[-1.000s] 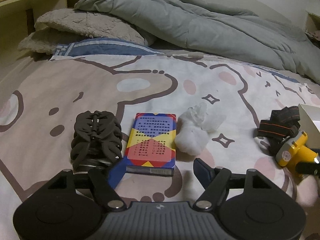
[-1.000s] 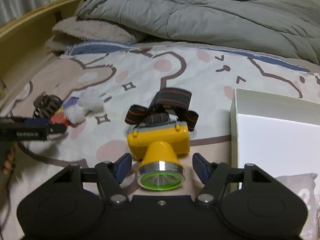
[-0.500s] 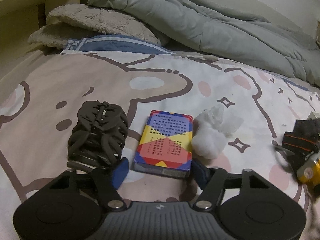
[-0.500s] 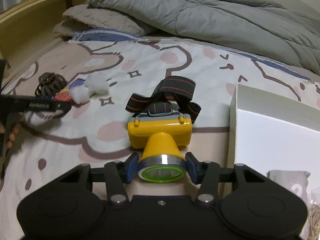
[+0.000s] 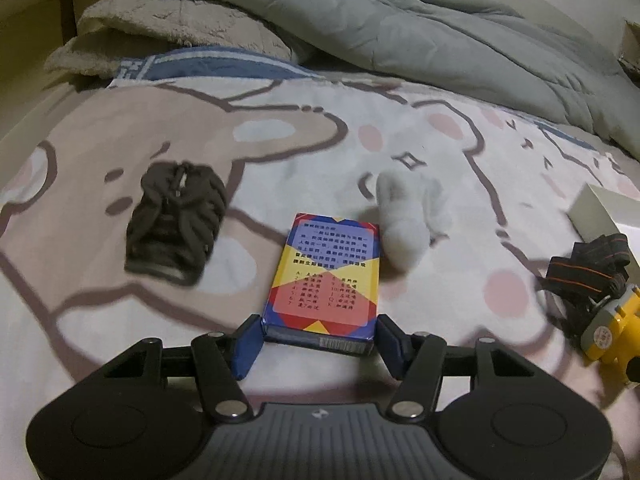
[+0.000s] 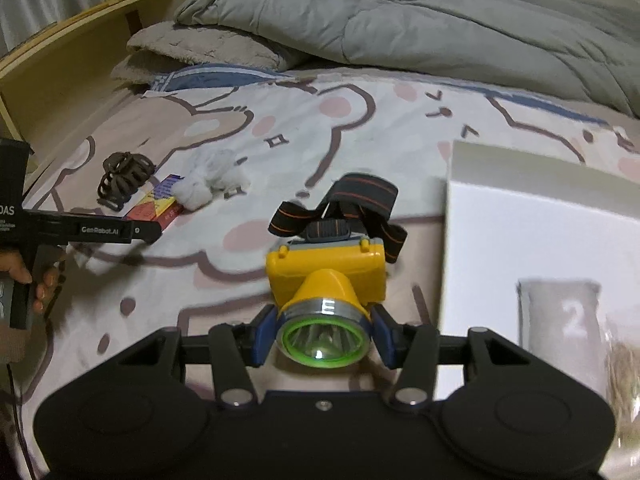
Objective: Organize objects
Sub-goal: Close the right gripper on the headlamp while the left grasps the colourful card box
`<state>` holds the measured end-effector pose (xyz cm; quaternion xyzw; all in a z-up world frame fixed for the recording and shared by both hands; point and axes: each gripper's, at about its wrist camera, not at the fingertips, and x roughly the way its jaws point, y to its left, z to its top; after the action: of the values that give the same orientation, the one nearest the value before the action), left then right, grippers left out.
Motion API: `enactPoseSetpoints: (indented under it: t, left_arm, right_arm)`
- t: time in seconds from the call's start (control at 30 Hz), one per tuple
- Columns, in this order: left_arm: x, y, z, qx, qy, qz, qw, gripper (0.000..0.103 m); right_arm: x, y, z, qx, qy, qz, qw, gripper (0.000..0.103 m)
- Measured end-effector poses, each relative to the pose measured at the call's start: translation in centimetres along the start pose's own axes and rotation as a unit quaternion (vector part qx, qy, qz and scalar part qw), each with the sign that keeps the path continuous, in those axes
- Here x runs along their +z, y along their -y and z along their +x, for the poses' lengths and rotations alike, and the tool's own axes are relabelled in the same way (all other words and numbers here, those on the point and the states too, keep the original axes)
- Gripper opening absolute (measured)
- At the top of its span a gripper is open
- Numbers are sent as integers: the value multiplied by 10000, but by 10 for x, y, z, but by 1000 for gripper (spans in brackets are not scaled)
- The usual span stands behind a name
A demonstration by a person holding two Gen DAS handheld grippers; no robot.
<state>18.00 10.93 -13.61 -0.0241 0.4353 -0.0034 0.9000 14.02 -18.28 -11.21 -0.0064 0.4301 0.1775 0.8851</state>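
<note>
A colourful card box (image 5: 326, 276) sits between the blue pads of my left gripper (image 5: 320, 336), which is shut on its near end. On the bedsheet beyond it lie a dark brown hair claw (image 5: 174, 224) and a white cotton wad (image 5: 404, 220). My right gripper (image 6: 324, 336) is shut on the round lens head of a yellow headlamp (image 6: 326, 276), whose black and orange strap trails behind it. The right wrist view also shows the card box (image 6: 160, 200), hair claw (image 6: 124, 180) and cotton wad (image 6: 208, 182) at far left.
A white open box (image 6: 520, 160) stands right of the headlamp, holding a grey pouch (image 6: 560, 312) marked "2" and a tan bundle (image 6: 624, 376). A grey duvet (image 5: 400, 32) and a fluffy blanket (image 5: 168, 24) lie along the back. A wooden bed frame (image 6: 60, 64) borders the left.
Both grippers' jaws have narrowed onto their objects. The card box has come away from the hair claw and cotton wad with the left gripper. The headlamp now sits closer to the white box.
</note>
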Motion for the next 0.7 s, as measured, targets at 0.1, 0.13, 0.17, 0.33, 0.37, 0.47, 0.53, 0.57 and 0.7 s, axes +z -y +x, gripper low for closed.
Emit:
enactPoseSetpoints:
  t: [0.1,0.13,0.17,0.33,0.37,0.47,0.53,0.57,0.7]
  left_arm:
    - [-11,8,-12,-17,-92,88,9999,61]
    - [-14,10,-15,-32,-106,111,9999,61]
    - [-20,13,-20,-50,-113,124,9998,61]
    - [-44,31,-38,-81,-216,391,9990,60]
    - [-49,35,-43,-110,-238,451,9986,60]
    - [-62,42,-56,-290,-315,482,9979,60]
    - [-70,46,-63,-386,-364,496,9974,60]
    - [-74,49,-67,-419,-381,527,9970,60]
    - [-91,62,-80,-618,-420,701,9947,60]
  right_arm:
    - [-13,1,-11,-2,-93,40,9999,51]
    - [-17,1,-15,8,-111,40,9999,51]
    - [-21,1,-20,15,-115,41,9999,51]
    - [-44,1,-41,56,-190,68,9998,51]
    - [-49,1,-45,61,-221,70,9997,51]
    - [-65,-2,-56,57,-266,30,9996,51]
    - [-73,-3,-63,80,-292,61,9995,51]
    - [-78,-4,-68,102,-291,76,9995,51]
    - [-96,-6,-83,171,-337,130,9992,51]
